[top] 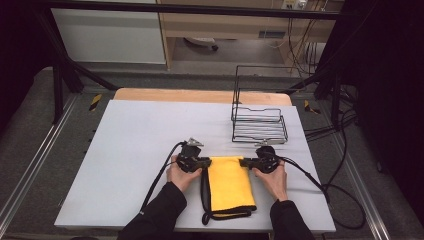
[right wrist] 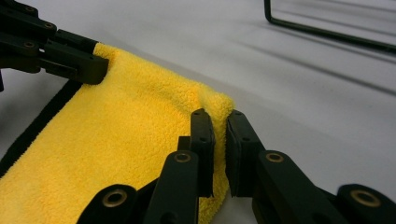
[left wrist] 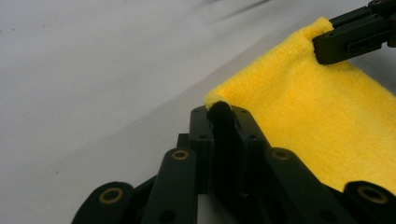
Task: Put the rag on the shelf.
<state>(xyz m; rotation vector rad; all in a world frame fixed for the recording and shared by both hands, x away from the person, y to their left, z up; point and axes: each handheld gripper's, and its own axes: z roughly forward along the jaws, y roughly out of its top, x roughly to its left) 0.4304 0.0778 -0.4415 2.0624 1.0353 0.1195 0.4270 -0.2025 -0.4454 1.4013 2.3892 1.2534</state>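
A yellow towel point(top: 229, 182) with a black edge lies folded on the white table near its front. My left gripper point(top: 206, 161) is shut on the towel's far left corner point(left wrist: 215, 97). My right gripper point(top: 243, 162) is shut on the far right corner point(right wrist: 218, 103). Both pinch the far edge, which runs taut between them. In the left gripper view the right gripper's jaws point(left wrist: 348, 37) show at the other corner. In the right gripper view the left gripper point(right wrist: 60, 58) shows at the far corner. A hand holds each gripper.
A black wire rack point(top: 259, 120) stands just beyond the right gripper, at the table's back right. Cables point(top: 330, 192) trail from both grippers over the table front and right edge. Bare white table point(top: 140, 135) stretches to the left and back.
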